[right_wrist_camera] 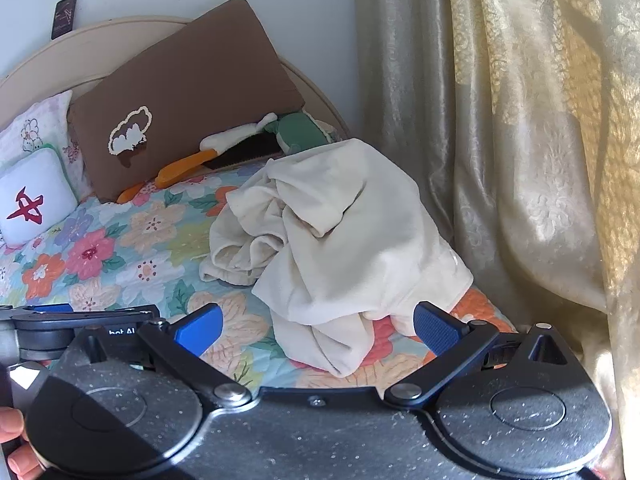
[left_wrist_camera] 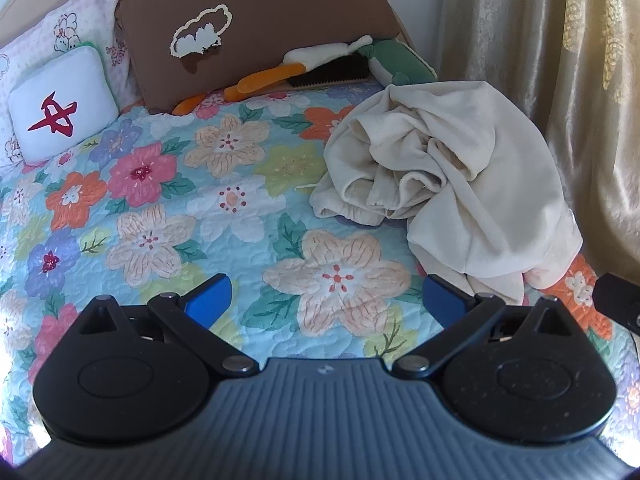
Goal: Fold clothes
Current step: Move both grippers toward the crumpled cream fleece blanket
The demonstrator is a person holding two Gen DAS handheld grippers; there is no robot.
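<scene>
A crumpled cream garment [left_wrist_camera: 448, 176] lies in a heap on the floral quilt [left_wrist_camera: 160, 208] near the right edge of the bed. My left gripper [left_wrist_camera: 326, 300] hovers over the quilt, to the left of and nearer than the heap, jaws wide open with nothing between the blue pads [left_wrist_camera: 210, 300]. In the right wrist view the same cream garment [right_wrist_camera: 340, 240] lies just ahead. My right gripper [right_wrist_camera: 318, 330] stands open, and the garment's lower corner lies below and between its blue pads [right_wrist_camera: 436, 330] without being pinched. The left gripper's body [right_wrist_camera: 52, 324] shows at the left edge.
A brown cushion [left_wrist_camera: 256, 28], a white pillow with a red mark [left_wrist_camera: 60, 108], plush toys [left_wrist_camera: 332, 64] and a floral pillow sit by the headboard. A gold curtain [right_wrist_camera: 520, 140] hangs right beside the bed. A hand [right_wrist_camera: 16, 444] holds the gripper handle.
</scene>
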